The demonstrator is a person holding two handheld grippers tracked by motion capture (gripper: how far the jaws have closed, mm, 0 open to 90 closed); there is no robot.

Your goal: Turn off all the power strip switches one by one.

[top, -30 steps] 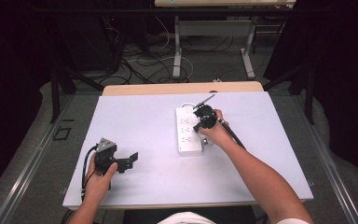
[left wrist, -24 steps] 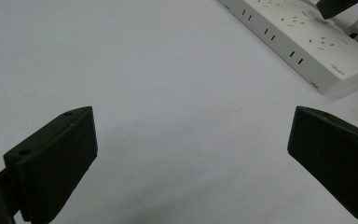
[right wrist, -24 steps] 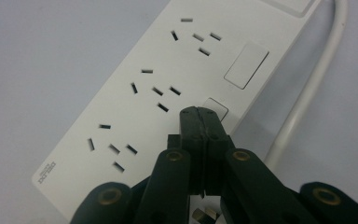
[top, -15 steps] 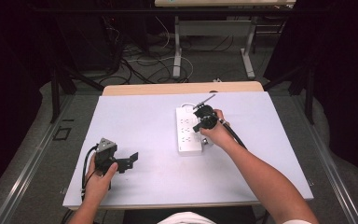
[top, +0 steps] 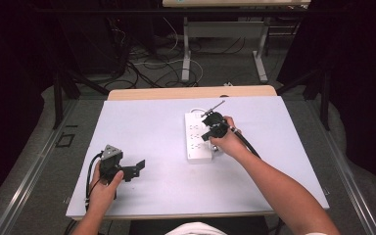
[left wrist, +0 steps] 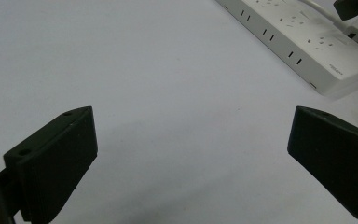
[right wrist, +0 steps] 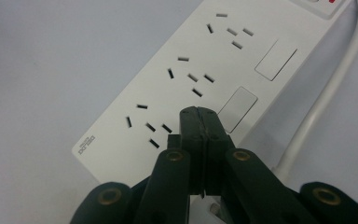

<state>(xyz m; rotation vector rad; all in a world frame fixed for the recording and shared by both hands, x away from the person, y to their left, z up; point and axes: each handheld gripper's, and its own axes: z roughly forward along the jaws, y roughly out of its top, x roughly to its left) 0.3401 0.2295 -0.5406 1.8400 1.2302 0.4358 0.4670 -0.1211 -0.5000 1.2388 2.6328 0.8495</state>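
White plastic power strip lies mid-surface with every socket empty, the right gripper, jaws pressed together on nothing, poised over its near end, and the left gripper, jaws wide, idle well apart, so little looks done

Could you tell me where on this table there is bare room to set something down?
The white table is bare between the left gripper and the power strip, along the far edge left of the strip, and right of the person's right forearm. It is crowded at the strip, where the right gripper hovers over its sockets.
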